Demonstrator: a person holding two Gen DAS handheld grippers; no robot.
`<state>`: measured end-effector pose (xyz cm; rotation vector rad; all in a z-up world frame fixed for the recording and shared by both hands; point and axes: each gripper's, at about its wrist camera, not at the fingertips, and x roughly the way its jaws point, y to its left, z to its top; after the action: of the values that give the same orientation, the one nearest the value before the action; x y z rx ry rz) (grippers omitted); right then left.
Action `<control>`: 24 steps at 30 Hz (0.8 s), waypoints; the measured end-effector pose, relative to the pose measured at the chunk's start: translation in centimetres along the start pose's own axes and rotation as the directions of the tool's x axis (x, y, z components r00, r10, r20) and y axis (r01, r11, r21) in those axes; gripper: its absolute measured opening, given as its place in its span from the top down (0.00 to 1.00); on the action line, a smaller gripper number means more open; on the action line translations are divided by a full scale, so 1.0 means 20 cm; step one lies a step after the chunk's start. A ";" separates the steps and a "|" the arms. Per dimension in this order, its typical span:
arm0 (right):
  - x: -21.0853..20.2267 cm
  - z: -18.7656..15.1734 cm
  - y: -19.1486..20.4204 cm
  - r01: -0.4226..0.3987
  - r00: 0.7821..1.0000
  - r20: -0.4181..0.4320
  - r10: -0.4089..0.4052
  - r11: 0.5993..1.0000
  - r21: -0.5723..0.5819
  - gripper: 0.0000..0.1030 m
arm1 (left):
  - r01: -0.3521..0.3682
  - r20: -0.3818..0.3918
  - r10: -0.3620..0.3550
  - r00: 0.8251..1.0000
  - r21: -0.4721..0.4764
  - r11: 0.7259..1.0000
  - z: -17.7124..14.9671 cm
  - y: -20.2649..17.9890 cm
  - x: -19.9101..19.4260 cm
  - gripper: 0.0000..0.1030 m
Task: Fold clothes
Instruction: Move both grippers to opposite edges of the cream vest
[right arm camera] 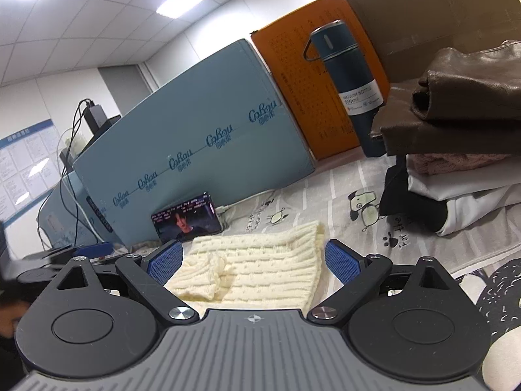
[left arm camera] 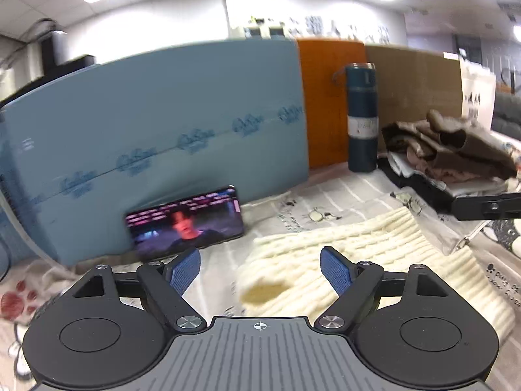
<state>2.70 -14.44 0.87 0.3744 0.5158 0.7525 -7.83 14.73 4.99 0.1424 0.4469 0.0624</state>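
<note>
A cream knitted garment [left arm camera: 374,254] lies folded on the patterned sheet, and it also shows in the right wrist view [right arm camera: 260,260]. My left gripper [left arm camera: 260,268] is open and empty, hovering over the garment's left edge. My right gripper [right arm camera: 252,259] is open and empty, just above the garment's near side. A part of the right gripper [left arm camera: 485,207] shows at the right edge of the left wrist view. A pile of folded clothes [right arm camera: 456,123] with a brown leather piece on top sits at the right, also visible in the left wrist view [left arm camera: 449,150].
A blue foam board [left arm camera: 156,137], an orange board [left arm camera: 332,97] and cardboard stand at the back. A phone [left arm camera: 184,221] playing video leans on the blue board. A dark teal vacuum bottle [left arm camera: 361,117] stands beside the clothes pile. The cartoon-print sheet [right arm camera: 407,238] covers the table.
</note>
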 end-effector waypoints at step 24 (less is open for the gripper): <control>-0.21 -0.42 0.31 -0.272 0.943 -0.329 0.047 0.680 -0.681 0.02 | 0.014 0.029 -0.052 0.998 0.735 0.678 -0.44 -0.21 -0.23 0.05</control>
<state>-8.05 -12.20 -1.55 -0.4523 0.4163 1.1303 -15.59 11.27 -1.47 0.9447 0.4050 -0.1664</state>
